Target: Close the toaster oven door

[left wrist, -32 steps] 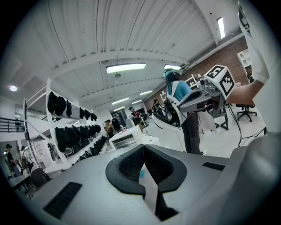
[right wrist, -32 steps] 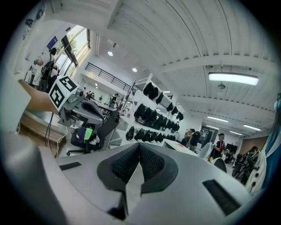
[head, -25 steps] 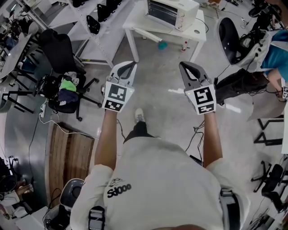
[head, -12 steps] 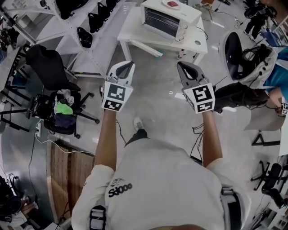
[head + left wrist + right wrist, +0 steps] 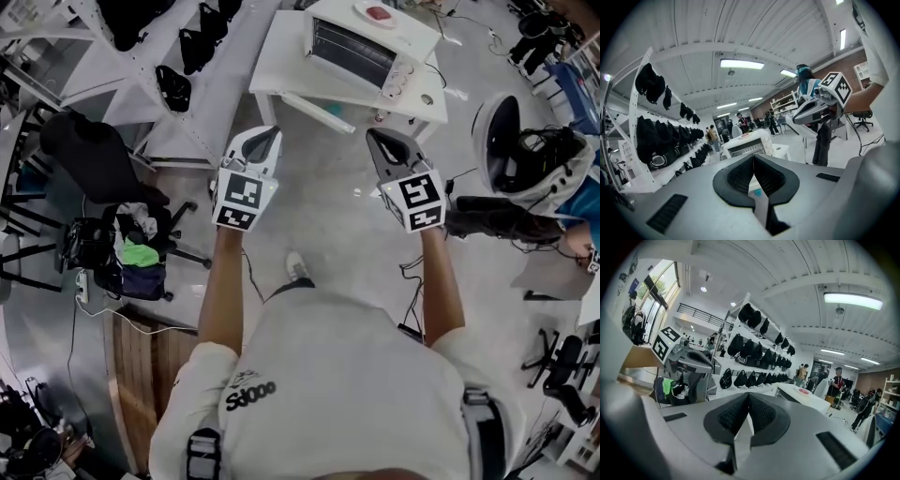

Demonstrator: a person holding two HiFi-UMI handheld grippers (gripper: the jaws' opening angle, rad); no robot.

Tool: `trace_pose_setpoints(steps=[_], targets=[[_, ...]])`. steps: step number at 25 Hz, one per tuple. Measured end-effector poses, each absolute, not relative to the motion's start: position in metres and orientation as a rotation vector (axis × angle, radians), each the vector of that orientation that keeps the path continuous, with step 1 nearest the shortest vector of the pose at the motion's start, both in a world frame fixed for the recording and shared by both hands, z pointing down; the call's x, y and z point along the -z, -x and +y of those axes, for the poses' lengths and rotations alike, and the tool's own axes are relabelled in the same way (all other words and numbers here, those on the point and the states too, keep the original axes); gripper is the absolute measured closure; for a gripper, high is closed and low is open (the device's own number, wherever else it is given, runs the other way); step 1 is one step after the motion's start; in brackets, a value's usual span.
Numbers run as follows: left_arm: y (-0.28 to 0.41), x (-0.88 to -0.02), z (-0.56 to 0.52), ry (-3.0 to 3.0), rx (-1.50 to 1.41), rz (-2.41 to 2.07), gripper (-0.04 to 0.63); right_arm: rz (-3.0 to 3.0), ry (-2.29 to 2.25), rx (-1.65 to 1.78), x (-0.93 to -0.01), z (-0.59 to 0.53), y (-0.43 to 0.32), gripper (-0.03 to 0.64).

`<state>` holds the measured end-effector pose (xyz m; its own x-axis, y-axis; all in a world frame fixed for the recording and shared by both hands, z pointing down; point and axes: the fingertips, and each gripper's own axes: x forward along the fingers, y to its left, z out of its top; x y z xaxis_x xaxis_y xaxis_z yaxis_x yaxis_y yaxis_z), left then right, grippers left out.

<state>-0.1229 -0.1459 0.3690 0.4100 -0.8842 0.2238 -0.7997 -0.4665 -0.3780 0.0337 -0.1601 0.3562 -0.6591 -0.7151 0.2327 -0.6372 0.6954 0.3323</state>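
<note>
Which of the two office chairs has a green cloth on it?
The black office chair at the head view's left, with a green cloth among dark clothes; the white-shelled chair at the right has none.

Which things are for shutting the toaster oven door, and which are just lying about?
For the job: toaster oven, open door, left gripper, right gripper.
Lying about: black chair, clothes pile, black bags.

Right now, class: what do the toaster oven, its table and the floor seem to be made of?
Toaster oven: likely white painted metal, smooth casing with sharp edges. Table: white, matte, perhaps laminate or painted board; unclear. Floor: grey, probably polished concrete, since it shows glossy light reflections.
</note>
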Motion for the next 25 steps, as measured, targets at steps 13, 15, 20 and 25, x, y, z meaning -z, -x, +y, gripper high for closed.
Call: trace_pose_setpoints(steps=[13, 15, 20, 25], targets=[[0.170, -0.400, -0.210, 2.554, 0.591, 1.399, 0.577, -2.405, -1.197, 0.145, -0.413, -0.229, -0.004, 0.609], [0.171, -0.408, -0.215, 2.576, 0.603, 1.381, 0.577, -2.381, -1.192, 0.098, -0.430, -0.234, -0.004, 0.607], [0.168, -0.430, -0.226, 2.622, 0.633, 1.356, 0.577, -2.350, -1.176, 0.011, -0.465, -0.245, -0.002, 0.607], [0.167, -0.455, -0.237, 2.666, 0.665, 1.364, 0.577, -2.327, -1.154, -0.092, -0.499, -0.255, -0.003, 0.606]])
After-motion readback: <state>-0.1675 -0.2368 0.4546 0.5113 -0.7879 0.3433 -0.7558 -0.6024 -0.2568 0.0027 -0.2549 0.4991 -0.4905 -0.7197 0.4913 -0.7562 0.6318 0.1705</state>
